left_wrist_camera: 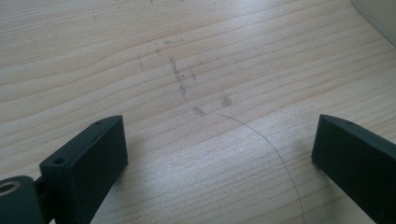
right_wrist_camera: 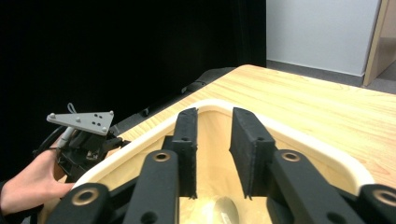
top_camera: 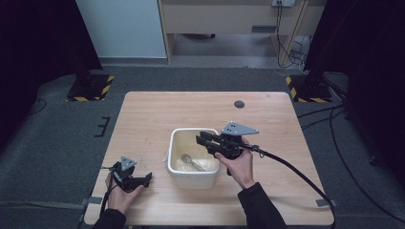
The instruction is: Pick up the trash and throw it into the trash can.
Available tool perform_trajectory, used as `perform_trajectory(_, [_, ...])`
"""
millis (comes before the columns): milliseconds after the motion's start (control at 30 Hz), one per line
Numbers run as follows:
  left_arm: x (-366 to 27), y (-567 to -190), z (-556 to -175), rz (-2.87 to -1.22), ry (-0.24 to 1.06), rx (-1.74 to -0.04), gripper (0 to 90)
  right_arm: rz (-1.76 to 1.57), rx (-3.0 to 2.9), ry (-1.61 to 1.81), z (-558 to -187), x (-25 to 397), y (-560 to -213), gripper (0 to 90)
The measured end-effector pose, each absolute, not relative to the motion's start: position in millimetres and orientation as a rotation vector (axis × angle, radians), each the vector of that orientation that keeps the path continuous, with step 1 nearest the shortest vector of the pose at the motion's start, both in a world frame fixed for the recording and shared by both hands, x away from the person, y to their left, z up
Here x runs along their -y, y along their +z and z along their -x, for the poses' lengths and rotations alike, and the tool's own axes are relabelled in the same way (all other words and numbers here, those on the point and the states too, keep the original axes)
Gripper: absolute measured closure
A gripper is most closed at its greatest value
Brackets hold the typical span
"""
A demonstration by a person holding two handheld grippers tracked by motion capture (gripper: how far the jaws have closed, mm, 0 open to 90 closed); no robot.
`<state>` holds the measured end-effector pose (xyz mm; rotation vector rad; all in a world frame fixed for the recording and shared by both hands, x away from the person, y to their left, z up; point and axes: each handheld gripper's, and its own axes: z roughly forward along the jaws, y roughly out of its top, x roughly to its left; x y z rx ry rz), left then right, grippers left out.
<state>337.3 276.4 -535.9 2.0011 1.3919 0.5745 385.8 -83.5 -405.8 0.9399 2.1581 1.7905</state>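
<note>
Two tongs are at work in the high view: the right tongs (top_camera: 200,139) hang over the cream tub (top_camera: 191,179), which stands near the middle of the wooden surface (top_camera: 157,114), and a metal spoon (top_camera: 191,161) lies on the tub's floor. The left tongs (top_camera: 148,177) rest low at the near left part of the surface, just beside the tub and apart from it.

In the left gripper view, the left tongs (left_wrist_camera: 219,154) are released, jaws spread wide over bare wood, with nothing between them; the tub's corner (left_wrist_camera: 378,14) shows at the top right.

In the right gripper view, the right tongs (right_wrist_camera: 214,154) stand with a narrow gap between the jaws, gripping nothing, above the tub's rim (right_wrist_camera: 299,135). The spoon's bowl (right_wrist_camera: 224,210) lies below them, untouched. Farther off at the left, a hand (right_wrist_camera: 28,184) holds the other tongs (right_wrist_camera: 81,144).
</note>
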Motion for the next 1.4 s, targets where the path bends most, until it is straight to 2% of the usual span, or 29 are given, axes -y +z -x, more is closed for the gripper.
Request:
perform_trajectory(67, [-276.4, -535.9, -337.3, -2.001, 0.575, -1.392, 2.4, -0.941, -2.14, 1.804, -385.5, 86.3, -402.6, 67.1])
perform_trajectory(100, [-276.4, -535.9, -337.3, -2.001, 0.574, -1.392, 2.4, -0.944, -2.115, 1.808, -385.4, 90.3, -399.0, 61.8])
perform_trajectory(167, [-276.4, -535.9, -337.3, -2.001, 0.574, -1.392, 2.4, -0.949, -2.076, 1.811, -385.4, 96.0, -396.1, 56.9])
perform_trajectory(233, [-276.4, -536.0, -337.3, -2.001, 0.575, -1.392, 2.4, -0.957, -2.061, 1.812, -385.2, 99.2, -394.9, 55.9])
perform_trajectory(400, [-276.4, -535.9, -337.2, -2.001, 0.575, -1.392, 2.4, -0.935, -2.023, 1.748, -383.0, 112.7, -386.0, 41.9])
perform_trajectory(600, [-276.4, -535.9, -337.2, -2.001, 0.575, -1.392, 2.4, -0.977, -1.957, 1.775, -379.8, 123.9, -384.0, 37.8])
perform_trajectory(767, [-276.3, -535.9, -337.3, -2.001, 0.575, -1.392, 2.4, -1.057, -1.869, 1.713, -379.2, 149.8, -389.8, 27.6])
perform_trajectory(933, [-276.2, -535.9, -337.4, -2.002, 0.575, -1.393, 2.4, -1.113, -1.849, 1.673, -379.6, 165.8, -395.2, 23.4])
perform_trajectory(1400, [-276.2, -535.9, -337.4, -2.001, 0.576, -1.393, 2.4, -1.229, -1.847, 1.533, -371.7, 211.5, -427.7, 19.5])
